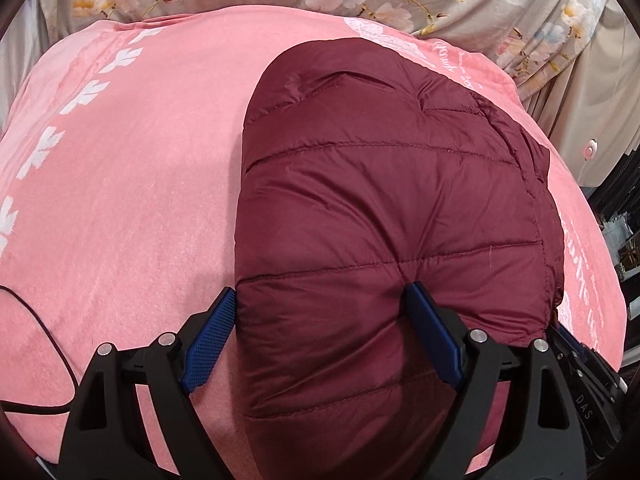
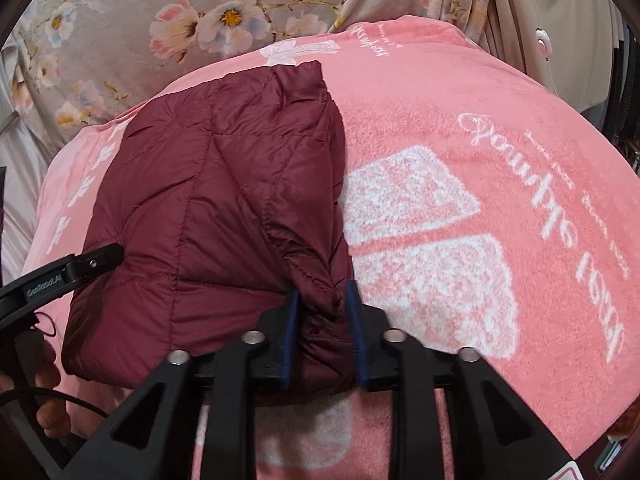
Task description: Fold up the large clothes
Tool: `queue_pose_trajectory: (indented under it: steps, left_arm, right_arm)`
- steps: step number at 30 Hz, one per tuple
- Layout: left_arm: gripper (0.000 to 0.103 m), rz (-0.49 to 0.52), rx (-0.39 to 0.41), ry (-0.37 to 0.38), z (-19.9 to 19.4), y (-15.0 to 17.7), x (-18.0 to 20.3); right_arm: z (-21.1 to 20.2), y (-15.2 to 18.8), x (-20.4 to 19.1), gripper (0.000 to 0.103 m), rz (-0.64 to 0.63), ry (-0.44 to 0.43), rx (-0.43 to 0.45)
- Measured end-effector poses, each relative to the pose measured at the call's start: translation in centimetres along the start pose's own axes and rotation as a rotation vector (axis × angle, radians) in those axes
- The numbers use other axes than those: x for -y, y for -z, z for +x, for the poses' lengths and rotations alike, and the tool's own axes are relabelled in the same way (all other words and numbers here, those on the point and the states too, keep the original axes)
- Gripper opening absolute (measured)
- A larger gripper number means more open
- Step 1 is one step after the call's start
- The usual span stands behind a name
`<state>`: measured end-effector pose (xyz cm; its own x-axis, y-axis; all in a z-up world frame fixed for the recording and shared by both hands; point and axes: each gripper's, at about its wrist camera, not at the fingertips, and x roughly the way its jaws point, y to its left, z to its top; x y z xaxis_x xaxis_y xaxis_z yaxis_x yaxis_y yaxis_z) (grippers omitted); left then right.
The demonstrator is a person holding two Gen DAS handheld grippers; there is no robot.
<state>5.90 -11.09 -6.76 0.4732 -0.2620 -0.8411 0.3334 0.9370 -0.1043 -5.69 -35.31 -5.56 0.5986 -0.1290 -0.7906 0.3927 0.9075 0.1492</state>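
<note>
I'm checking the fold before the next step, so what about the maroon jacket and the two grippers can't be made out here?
- Maroon jacket: its near hem is cut off by the bottom edge in the left wrist view; zipper, collar and sleeves are folded under.
- Right gripper: whether its pads pinch or merely flank the bunched fabric.
- Left gripper: whether its pads press the jacket's sides.

My left gripper (image 1: 322,304) stands wide, its blue pads (image 1: 210,336) straddling the near corner of the folded maroon quilted jacket (image 1: 392,200). The jacket lies on a pink blanket (image 1: 140,184) with white prints. A black cable (image 1: 44,320) crosses the blanket's left edge.
</note>
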Motion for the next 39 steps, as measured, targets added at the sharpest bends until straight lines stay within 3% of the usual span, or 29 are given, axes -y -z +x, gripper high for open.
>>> queue_pose_trajectory:
  steps: [2,6,13,20,25,29,35,39]
  left_arm:
    - [0.087,-0.002,-0.001,0.000,0.1,-0.1,0.1]
    - [0.098,-0.039,-0.023,0.030,0.8,-0.7,-1.2]
    - [0.098,-0.126,-0.106,0.195,3.2,-1.5,-2.9]
    - [0.098,-0.091,-0.100,0.217,3.5,-1.5,-1.9]
    - [0.084,-0.058,-0.081,0.213,2.2,-1.4,-0.7]
    - [0.067,-0.017,-0.053,0.193,1.2,-1.6,0.2]
    - [0.041,0.043,0.003,0.192,-1.5,-1.8,1.2]
    - [0.039,0.057,0.011,0.228,-2.8,-1.8,1.5]
  right_arm:
    - [0.5,-0.1,0.2,0.047,0.010,0.012,-0.006]
    - [1.2,-0.3,0.9,0.051,0.048,-0.028,-0.027]
    - [2.5,-0.6,1.0,0.055,0.070,-0.080,-0.051]
    - [3.4,-0.8,0.7,0.057,0.082,-0.106,-0.041]
    - [3.5,-1.0,0.4,0.036,0.078,-0.148,-0.039]
    - [2.9,-0.9,-0.6,0.019,0.035,-0.126,-0.004]
    - [1.3,-1.2,-1.2,0.015,0.015,-0.119,0.040]
    - [-0.2,-1.4,-0.7,0.014,0.017,-0.121,0.065]
